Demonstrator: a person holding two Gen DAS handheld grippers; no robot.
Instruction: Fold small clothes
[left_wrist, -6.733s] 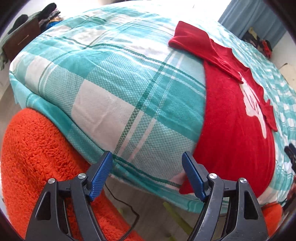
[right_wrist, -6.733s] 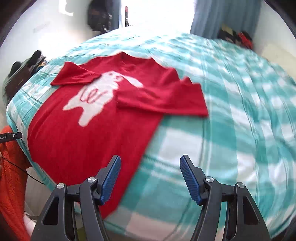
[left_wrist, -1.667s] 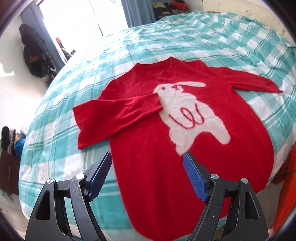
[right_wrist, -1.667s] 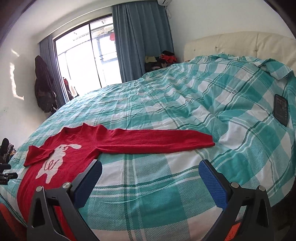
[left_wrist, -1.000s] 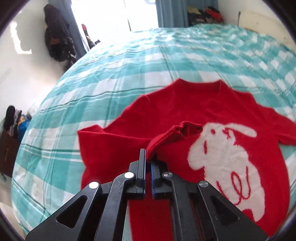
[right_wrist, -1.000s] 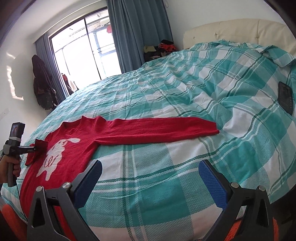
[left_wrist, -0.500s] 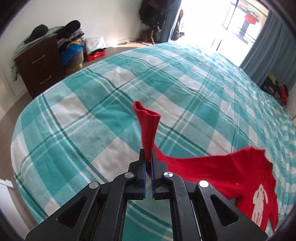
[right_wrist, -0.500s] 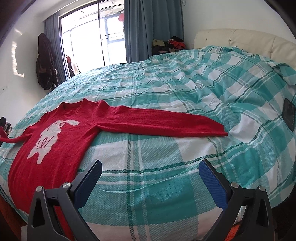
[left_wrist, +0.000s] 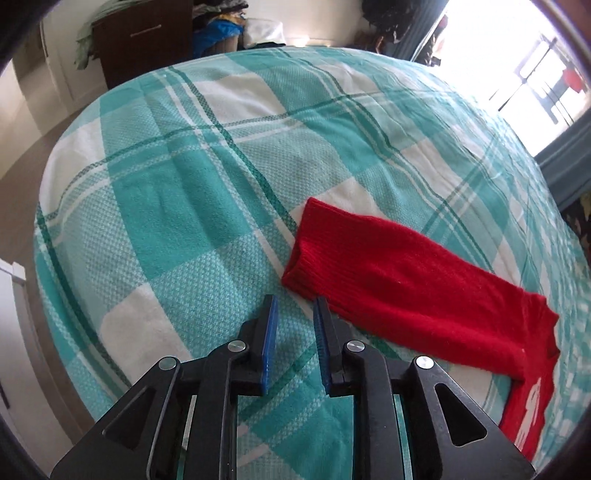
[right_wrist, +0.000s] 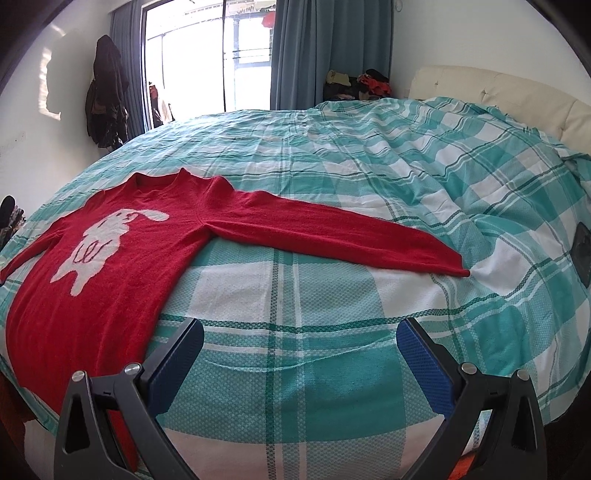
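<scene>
- Lying flat on the checked bed cover is the red sweater, with its white bunny facing up. It fills the left and middle of the right wrist view.
- Both sleeves are spread out to the sides. One long sleeve runs toward the right of that frame. The other sleeve lies across the middle right of the left wrist view.
- No fold shows anywhere. I think the folding has not really begun, so all of it is left to do.
- The left gripper sits at the bottom middle of its frame, just beside the sleeve cuff. Its jaws are a little apart and grip nothing. I cannot tell if one tip touches the cuff.
- The right gripper sits low in its frame, near the sweater's bottom edge. Its jaws are spread wide and hold nothing.
- A dark flat thing lies on the cover at the right edge.
</scene>
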